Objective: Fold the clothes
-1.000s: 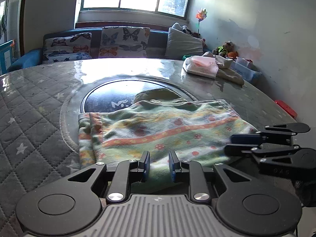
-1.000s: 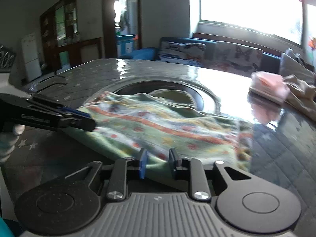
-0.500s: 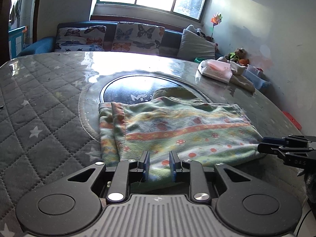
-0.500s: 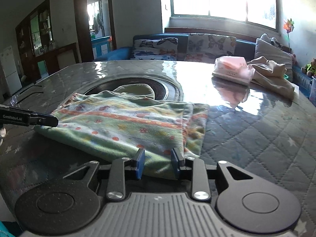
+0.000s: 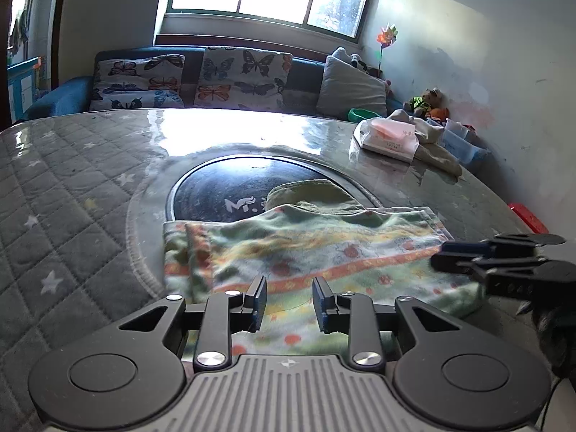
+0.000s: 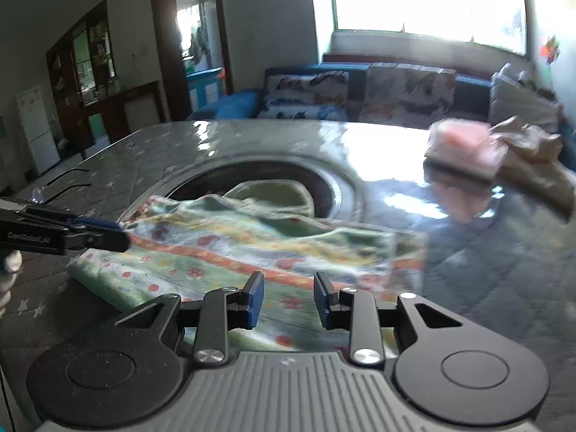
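Garment (image 5: 324,252) beneath both forward-angled, slightly parted tools (image 5: 289,300).

Left gripper (image 5: 289,300) over the near edge of a folded green patterned cloth (image 5: 316,252), jaws opening, nothing pinched. Right gripper (image 5: 437,255) at the cloth's right end, perhaps touching it. Quilted table (image 5: 72,187) beneath.

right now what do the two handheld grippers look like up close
Both match: the left gripper and right gripper have matte black linkage arms with silver pivot screws, round black side discs, a ribbed grey body and blue-faced finger pads. White GenRobot lettering shows on the left one's side in the right wrist view.
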